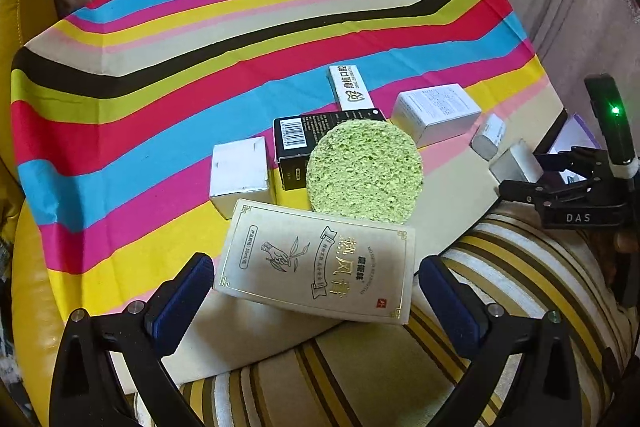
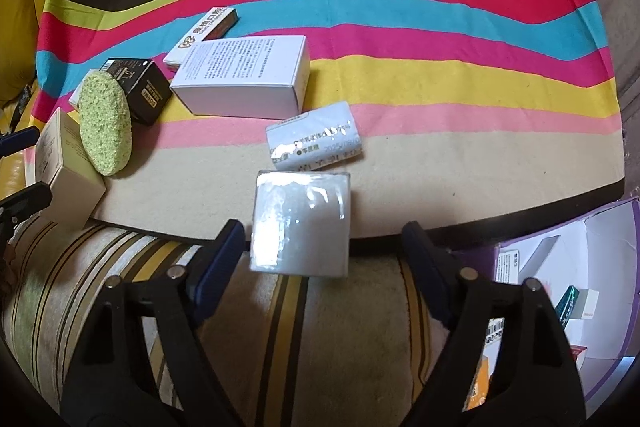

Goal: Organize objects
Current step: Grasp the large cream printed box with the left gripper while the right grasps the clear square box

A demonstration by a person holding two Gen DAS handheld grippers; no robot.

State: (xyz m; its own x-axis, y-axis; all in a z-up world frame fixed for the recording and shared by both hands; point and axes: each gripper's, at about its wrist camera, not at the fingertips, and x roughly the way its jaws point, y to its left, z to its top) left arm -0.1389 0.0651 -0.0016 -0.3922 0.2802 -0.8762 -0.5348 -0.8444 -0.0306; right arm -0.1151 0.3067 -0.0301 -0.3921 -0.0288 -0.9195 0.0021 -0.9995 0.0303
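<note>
In the left wrist view my left gripper (image 1: 316, 263) stands wide over a beige box with gold print (image 1: 316, 267). The box lies between the blue pads (image 1: 180, 299), and a sliver of gap shows on each side. My right gripper (image 2: 324, 227) is open around a white plastic-wrapped pack (image 2: 300, 223). Its left pad is close to the pack, its right pad well clear. Behind lie a green round sponge (image 1: 364, 171), a black box (image 1: 296, 143), a small white box (image 1: 240, 175), a larger white box (image 2: 244, 79), a long printed box (image 2: 204, 31) and a white packet (image 2: 316, 139).
Everything rests on a bright striped cloth (image 1: 160, 67) over a striped cushion (image 2: 120, 267). An open purple box (image 2: 600, 247) with several items inside sits at the right. Yellow leather (image 1: 28, 267) borders the left, and beige upholstery rises behind.
</note>
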